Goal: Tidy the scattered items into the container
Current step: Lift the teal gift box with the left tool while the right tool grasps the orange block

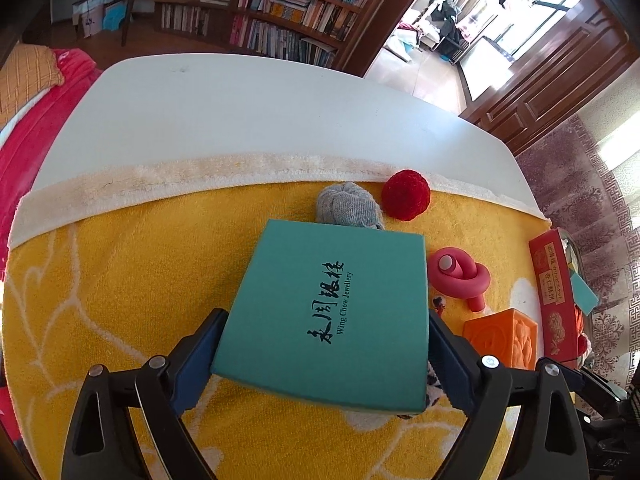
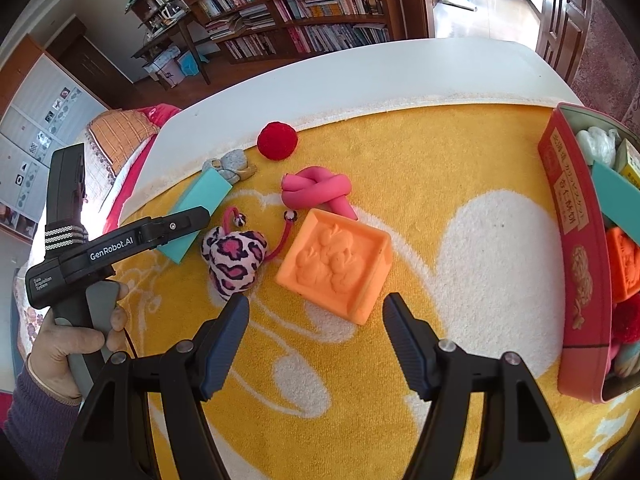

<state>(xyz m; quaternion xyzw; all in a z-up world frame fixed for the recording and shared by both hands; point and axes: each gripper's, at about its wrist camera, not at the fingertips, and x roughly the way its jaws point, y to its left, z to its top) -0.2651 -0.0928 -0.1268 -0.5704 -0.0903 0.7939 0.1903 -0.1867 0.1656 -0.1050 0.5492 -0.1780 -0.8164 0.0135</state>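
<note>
The left hand-held gripper point(image 1: 326, 354) straddles the flat teal cardboard jewellery box point(image 1: 320, 312), a finger against each side edge, apparently pinching it across its width so it lifts level. Just beyond the box lie a grey sock bundle point(image 1: 348, 204) and a red pompom ball point(image 1: 405, 194). The right hand-held gripper point(image 2: 316, 320) hangs spread and empty just short of the orange embossed foam block point(image 2: 336, 260), likely lined up to take it. The red tin container point(image 2: 576, 264), partly filled, sits to its right on the yellow towel point(image 2: 440, 160) covering the counter point(image 1: 240, 112).
</note>
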